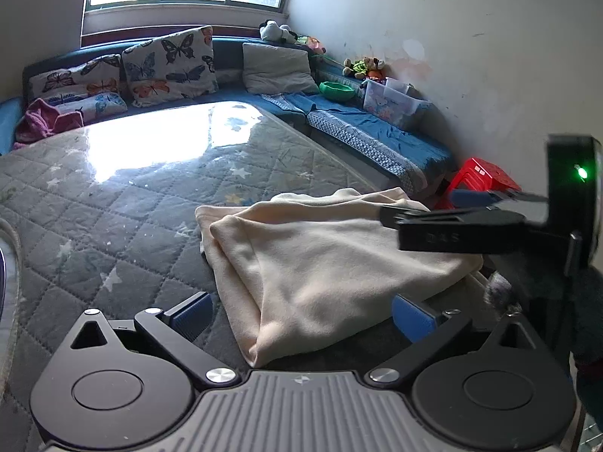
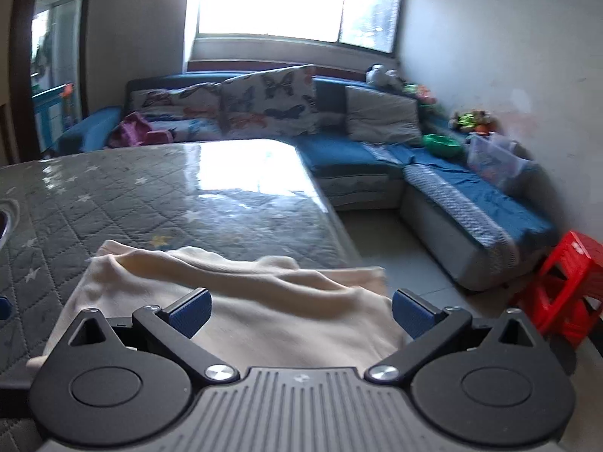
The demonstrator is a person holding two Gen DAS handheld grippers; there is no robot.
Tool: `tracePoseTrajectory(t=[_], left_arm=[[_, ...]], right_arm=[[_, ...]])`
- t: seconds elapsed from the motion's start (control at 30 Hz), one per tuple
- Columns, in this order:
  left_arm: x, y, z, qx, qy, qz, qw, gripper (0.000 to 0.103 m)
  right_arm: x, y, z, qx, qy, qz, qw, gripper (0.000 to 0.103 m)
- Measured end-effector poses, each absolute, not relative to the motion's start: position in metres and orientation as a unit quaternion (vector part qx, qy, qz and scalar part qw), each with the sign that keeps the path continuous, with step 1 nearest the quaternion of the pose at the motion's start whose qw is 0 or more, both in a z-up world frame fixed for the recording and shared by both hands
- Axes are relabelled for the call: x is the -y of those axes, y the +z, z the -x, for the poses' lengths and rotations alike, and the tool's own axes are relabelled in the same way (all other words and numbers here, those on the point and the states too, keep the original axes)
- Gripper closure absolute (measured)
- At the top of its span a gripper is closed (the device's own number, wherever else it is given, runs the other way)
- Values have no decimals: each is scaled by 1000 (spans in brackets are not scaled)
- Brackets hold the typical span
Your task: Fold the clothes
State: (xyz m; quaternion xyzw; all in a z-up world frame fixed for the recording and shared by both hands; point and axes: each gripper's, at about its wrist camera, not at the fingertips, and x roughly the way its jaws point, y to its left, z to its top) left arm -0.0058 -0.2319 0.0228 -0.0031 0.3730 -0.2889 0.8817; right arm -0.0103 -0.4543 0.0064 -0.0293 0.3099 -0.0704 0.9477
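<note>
A cream garment (image 1: 320, 248) lies folded into a thick bundle on the grey quilted mattress (image 1: 113, 226) near its right edge. My left gripper (image 1: 301, 318) is open just above the bundle's near corner, its blue pads (image 1: 192, 316) wide apart and not pressing the cloth. My right gripper (image 1: 422, 207) reaches in from the right over the bundle's far right part. In the right wrist view the garment (image 2: 264, 282) spreads under my right gripper (image 2: 301, 314), which is open and holds nothing. The mattress (image 2: 132, 207) carries on to the left there.
A blue corner sofa (image 1: 377, 132) with butterfly cushions (image 1: 169, 64) runs behind and right of the mattress. On it are a clear storage box (image 1: 392, 103), a green bowl (image 1: 336, 90) and soft toys. A red plastic stool (image 2: 565, 286) stands on the floor at right. Pink cloth (image 1: 41, 120) lies at far left.
</note>
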Motion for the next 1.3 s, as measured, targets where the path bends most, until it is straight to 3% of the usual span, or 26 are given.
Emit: tracePoseTrajectory(t=[0.87, 1.3], left_arm=[[202, 36, 53, -386, -224, 2, 895, 0], [191, 44, 69, -387, -225, 33, 893, 0]], right_arm=[[429, 14, 112, -356, -194, -8, 914, 0], [410, 34, 135, -342, -199, -13, 918, 0]])
